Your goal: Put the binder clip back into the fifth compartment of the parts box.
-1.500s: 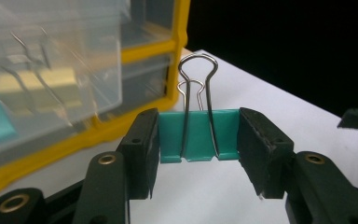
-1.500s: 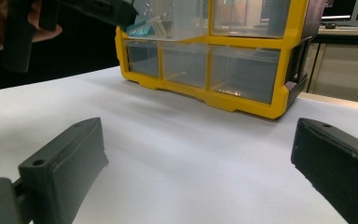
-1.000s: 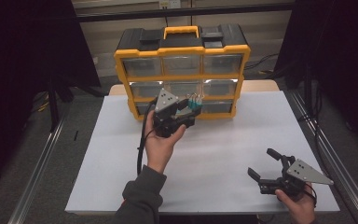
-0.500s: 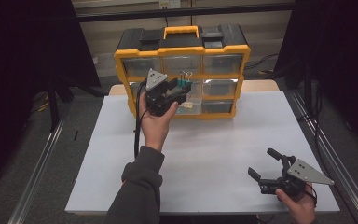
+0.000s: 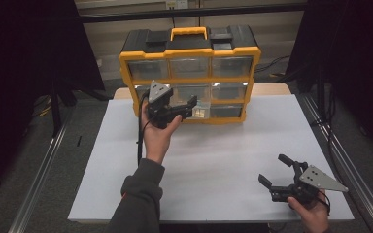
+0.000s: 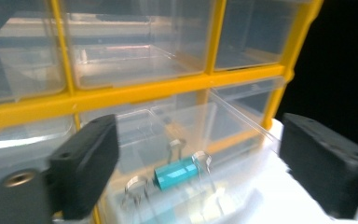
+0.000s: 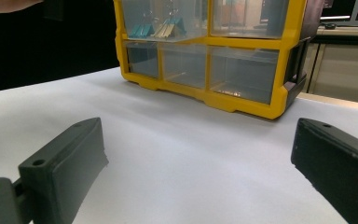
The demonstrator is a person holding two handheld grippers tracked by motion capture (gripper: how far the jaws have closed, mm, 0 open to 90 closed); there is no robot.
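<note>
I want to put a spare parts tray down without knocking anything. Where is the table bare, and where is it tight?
The white table is bare across its middle and left, between the yellow organizer and the near edge. Crowded spots: the organizer's front, where the left gripper, jaws just opened, hovers at the pulled-out drawer holding binder clips, and the near right corner with the right gripper.

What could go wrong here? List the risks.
1. The clear drawer stands pulled out of the yellow organizer; the open left claw, close over it, could knock it.
2. The teal binder clip lies among other clips, so a grasp might catch its neighbours too.
</note>
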